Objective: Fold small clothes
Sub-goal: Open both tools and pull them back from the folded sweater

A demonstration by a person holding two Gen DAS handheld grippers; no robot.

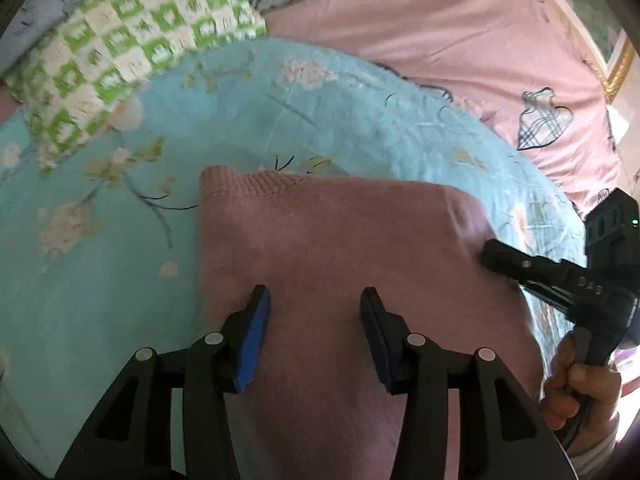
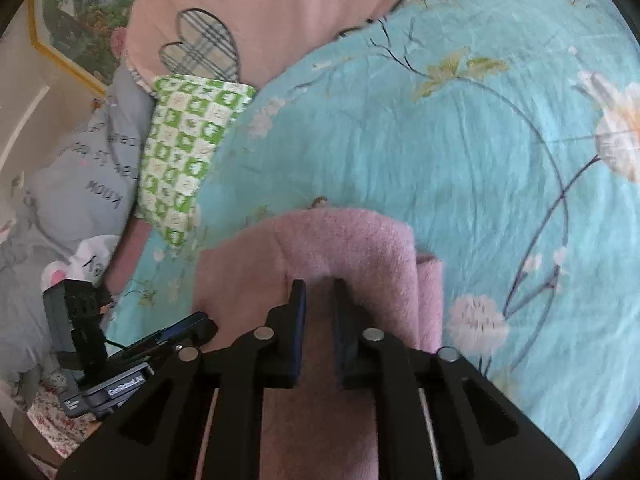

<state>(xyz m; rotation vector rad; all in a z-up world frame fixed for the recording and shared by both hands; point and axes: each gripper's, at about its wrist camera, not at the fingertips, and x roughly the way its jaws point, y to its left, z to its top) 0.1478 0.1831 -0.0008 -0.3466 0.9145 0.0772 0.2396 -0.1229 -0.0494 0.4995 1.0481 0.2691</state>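
A small pink knit garment [image 1: 328,236] lies on the light blue floral sheet [image 1: 100,272], its ribbed edge at the far side. My left gripper [image 1: 316,300] is open and empty, hovering just over the garment's near part. My right gripper [image 2: 320,284] is nearly closed on a raised fold of the pink garment [image 2: 352,240], with cloth between its pads. In the left wrist view the right gripper [image 1: 486,256] reaches in from the right and meets the garment's right edge. The left gripper [image 2: 200,320] shows at the lower left of the right wrist view.
A green and white checked pillow [image 1: 132,52] lies at the far left edge of the sheet. A pink quilt with plaid patches [image 1: 460,28] lies beyond it. A grey pillow with lettering [image 2: 92,176] and a framed picture [image 2: 76,24] are to the left in the right wrist view.
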